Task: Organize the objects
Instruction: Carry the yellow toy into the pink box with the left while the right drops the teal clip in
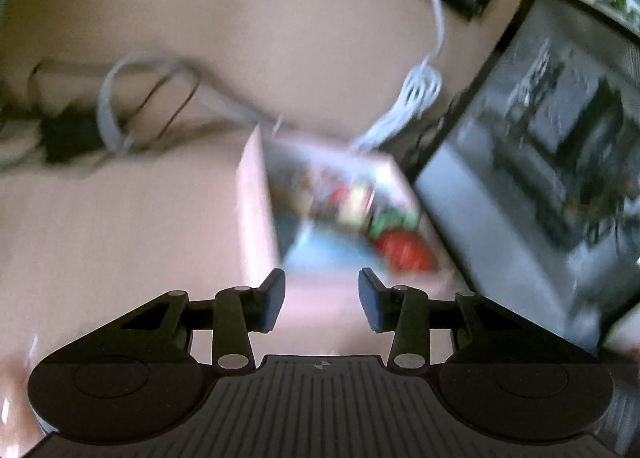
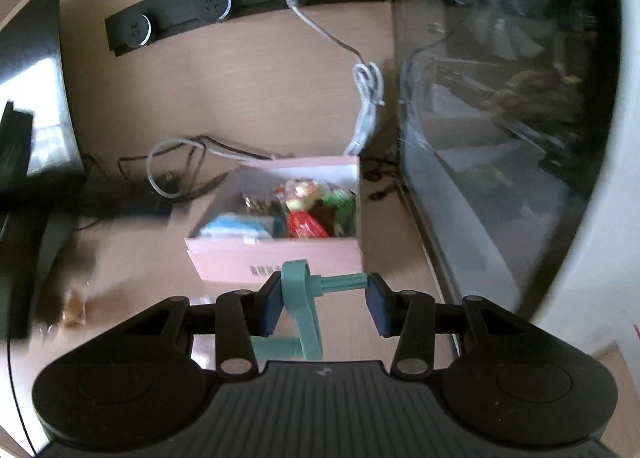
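Gripping a teal crank-shaped part (image 2: 306, 298) at the lower middle of the frame, the right gripper (image 2: 322, 304) is pinching its peg crosswise between both pads, its arm hanging below. Beyond it, mid-frame, a pink box (image 2: 280, 258) is sitting full of packets. The left gripper (image 1: 322, 300) is hovering with its fingers spread wide and holding nothing, the blurred box just past them.

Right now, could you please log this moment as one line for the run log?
left gripper: open, empty | right gripper: shut on teal crank part | pink box: open, snacks inside, ahead of both grippers
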The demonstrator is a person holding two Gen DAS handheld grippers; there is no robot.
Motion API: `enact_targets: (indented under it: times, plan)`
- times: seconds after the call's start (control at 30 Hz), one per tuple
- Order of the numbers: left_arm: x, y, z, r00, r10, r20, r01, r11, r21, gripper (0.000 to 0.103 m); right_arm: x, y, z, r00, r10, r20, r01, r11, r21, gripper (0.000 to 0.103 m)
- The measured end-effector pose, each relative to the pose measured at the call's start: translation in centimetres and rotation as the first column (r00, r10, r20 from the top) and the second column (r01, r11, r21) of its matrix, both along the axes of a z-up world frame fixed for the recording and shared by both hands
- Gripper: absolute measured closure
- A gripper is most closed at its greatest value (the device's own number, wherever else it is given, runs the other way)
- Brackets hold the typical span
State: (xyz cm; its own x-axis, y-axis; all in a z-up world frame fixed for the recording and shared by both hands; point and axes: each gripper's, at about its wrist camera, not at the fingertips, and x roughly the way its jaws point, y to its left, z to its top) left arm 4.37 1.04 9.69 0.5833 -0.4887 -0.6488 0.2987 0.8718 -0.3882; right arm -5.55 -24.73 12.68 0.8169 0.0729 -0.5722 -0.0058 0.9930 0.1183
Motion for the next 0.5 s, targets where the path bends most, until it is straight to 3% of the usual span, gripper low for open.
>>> enact_targets:
  times: [0.17, 0.33, 0.4, 0.5]
  plan:
    - [-5.7, 2.9, -0.9, 0.999, 0.006, -0.043, -0.005, 1.000, 0.014, 0.064, 6.1, 1.1, 2.2, 0.993, 0.088, 0.072, -0.087, 0.996, -0.021, 0.059]
    - [-8.4, 5.5, -0.5, 0.997, 0.075, -0.035, -0.075, 0.997, 0.018, 0.064, 14.7, 2.9, 3.7, 0.980, 0.129, 0.151, -0.130, 0.991, 0.002, 0.059]
    - [-9.1, 6.5, -0.5, 0.992, 0.121, -0.033, -0.120, 0.992, 0.037, 0.064, 17.5, 3.3, 3.4, 0.985, 0.084, 0.152, -0.089, 0.996, 0.023, 0.045]
    - [-10.3, 8.4, -0.7, 0.985, 0.167, -0.039, -0.165, 0.985, 0.051, 0.064, 19.2, 3.4, 2.5, 0.993, 0.012, 0.115, -0.017, 0.999, 0.039, 0.041]
